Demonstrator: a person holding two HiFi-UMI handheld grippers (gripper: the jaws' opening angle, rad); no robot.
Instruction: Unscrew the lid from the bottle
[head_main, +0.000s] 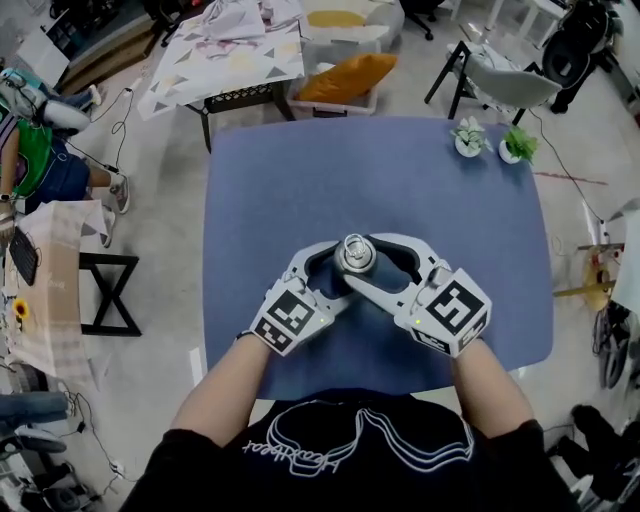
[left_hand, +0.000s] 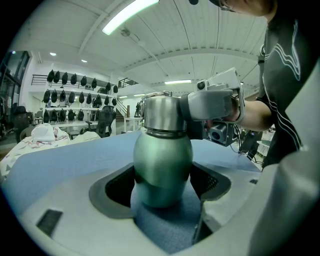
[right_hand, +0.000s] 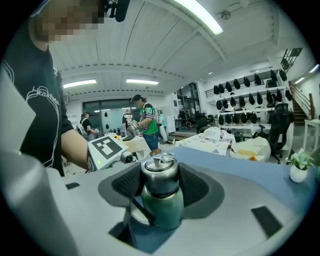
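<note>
A green bottle (head_main: 355, 256) with a steel lid (right_hand: 160, 174) stands upright on the blue table (head_main: 300, 180), near its front edge. My left gripper (left_hand: 162, 186) is shut on the bottle's green body (left_hand: 162, 165), its dark pads pressed against both sides low down. My right gripper (right_hand: 160, 184) comes in from the other side and is shut on the lid, its pads against the steel cap above the green shoulder (right_hand: 163, 206). In the left gripper view the right gripper (left_hand: 212, 106) shows clamped on the lid (left_hand: 161, 112). In the head view both grippers meet at the bottle.
Two small potted plants (head_main: 468, 137) (head_main: 516, 146) stand at the table's far right corner. Beyond the table are a cloth-covered table (head_main: 228, 50), bins with an orange cushion (head_main: 345, 78) and a chair (head_main: 505, 80). People stand in the background of the right gripper view.
</note>
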